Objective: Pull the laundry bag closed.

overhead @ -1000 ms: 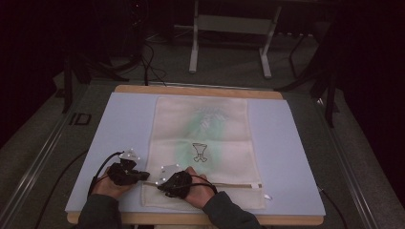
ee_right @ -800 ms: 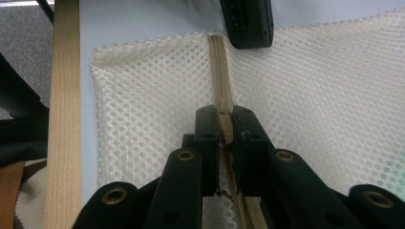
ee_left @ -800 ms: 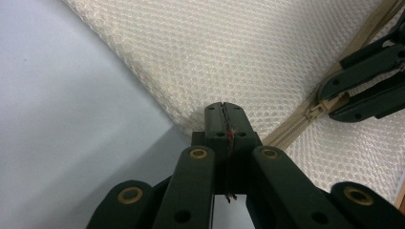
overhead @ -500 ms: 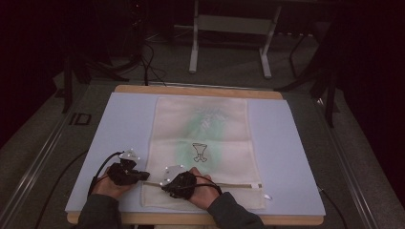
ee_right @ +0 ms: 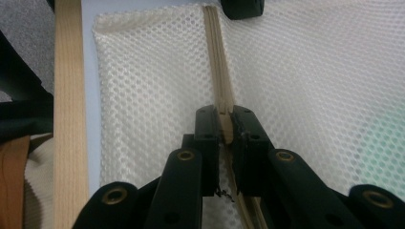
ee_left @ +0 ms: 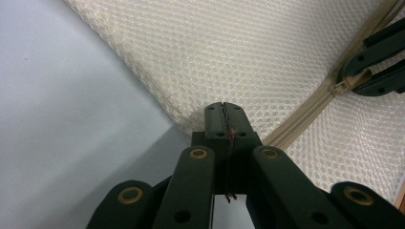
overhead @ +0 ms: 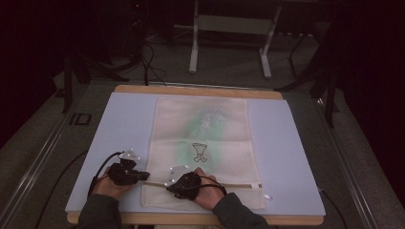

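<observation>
A cream mesh zip bag [overhead: 200,138] lies flat on the pale blue mat [overhead: 119,124], with something green faintly showing through it. Its beige zipper [overhead: 234,185] runs along the near edge. My left gripper [overhead: 143,177] is shut on the bag's left edge [ee_left: 191,114] beside the zipper's end; its tips [ee_left: 223,113] meet on the mesh. My right gripper [overhead: 168,187] points left and is shut on the zipper pull [ee_right: 226,128]. In the left gripper view the right gripper [ee_left: 377,62] holds the pull [ee_left: 351,82] farther along the zipper. The left gripper [ee_right: 243,7] shows at the top of the right gripper view.
The mat lies on a wooden table [overhead: 200,90] whose near edge [ee_right: 67,119] runs beside the bag. Behind the table stand metal frame legs [overhead: 193,47] and cables on a dark floor. Bare mat [overhead: 286,152] lies on both sides of the bag.
The right gripper has slid a little to the right along the zipper with the pull in it. The left gripper has stayed where it was on the bag's edge.
</observation>
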`<state>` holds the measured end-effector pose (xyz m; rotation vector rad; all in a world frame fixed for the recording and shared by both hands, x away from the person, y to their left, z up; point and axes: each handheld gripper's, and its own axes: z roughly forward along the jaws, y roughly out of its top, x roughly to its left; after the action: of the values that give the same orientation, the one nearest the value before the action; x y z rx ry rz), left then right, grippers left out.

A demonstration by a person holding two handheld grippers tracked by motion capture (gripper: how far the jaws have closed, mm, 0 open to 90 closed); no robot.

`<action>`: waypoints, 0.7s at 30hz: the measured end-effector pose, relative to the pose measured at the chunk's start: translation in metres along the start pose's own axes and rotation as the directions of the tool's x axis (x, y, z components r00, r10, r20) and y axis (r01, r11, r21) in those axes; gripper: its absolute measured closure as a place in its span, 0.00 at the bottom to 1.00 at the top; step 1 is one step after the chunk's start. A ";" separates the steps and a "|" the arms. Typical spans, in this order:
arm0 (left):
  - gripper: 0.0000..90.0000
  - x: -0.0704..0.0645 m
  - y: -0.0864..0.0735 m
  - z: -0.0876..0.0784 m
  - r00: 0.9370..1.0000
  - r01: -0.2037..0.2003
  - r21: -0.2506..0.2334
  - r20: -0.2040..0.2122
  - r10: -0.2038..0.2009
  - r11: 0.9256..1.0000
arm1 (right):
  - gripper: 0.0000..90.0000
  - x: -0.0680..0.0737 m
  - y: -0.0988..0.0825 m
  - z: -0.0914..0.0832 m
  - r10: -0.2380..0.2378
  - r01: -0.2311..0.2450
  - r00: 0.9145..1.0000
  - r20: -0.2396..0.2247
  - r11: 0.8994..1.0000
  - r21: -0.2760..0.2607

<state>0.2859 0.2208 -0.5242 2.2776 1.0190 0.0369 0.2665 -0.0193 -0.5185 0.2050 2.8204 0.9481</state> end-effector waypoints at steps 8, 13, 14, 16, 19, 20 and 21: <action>1.00 0.000 0.000 0.000 1.000 0.002 -0.001 0.000 -0.002 1.000 | 0.91 -0.001 -0.008 -0.006 0.001 -0.001 1.000 0.004 1.000 0.013; 1.00 0.000 0.000 0.000 1.000 0.001 0.001 -0.001 -0.001 1.000 | 0.91 -0.001 -0.011 -0.009 0.000 0.000 1.000 0.006 1.000 0.019; 1.00 0.000 0.000 0.000 1.000 0.001 0.001 -0.002 -0.001 1.000 | 0.91 0.000 -0.011 -0.010 0.004 -0.004 1.000 0.003 1.000 0.022; 1.00 0.000 0.000 0.000 1.000 0.002 0.001 -0.002 -0.002 1.000 | 0.91 -0.001 -0.013 -0.011 0.010 -0.010 1.000 0.000 1.000 0.016; 1.00 -0.001 0.000 0.000 1.000 0.002 0.002 -0.002 -0.002 1.000 | 0.91 -0.002 -0.016 -0.014 0.011 -0.011 1.000 0.002 1.000 0.017; 1.00 -0.001 0.000 0.000 1.000 0.002 0.002 -0.002 -0.002 1.000 | 0.91 -0.002 -0.017 -0.014 0.016 -0.016 1.000 0.002 1.000 0.020; 1.00 -0.001 0.000 0.000 1.000 0.002 0.002 -0.003 -0.002 1.000 | 0.91 -0.002 -0.017 -0.015 0.016 -0.016 1.000 0.003 1.000 0.020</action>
<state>0.2856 0.2203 -0.5239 2.2788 1.0231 0.0379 0.2642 -0.0420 -0.5174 0.2316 2.8310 0.9229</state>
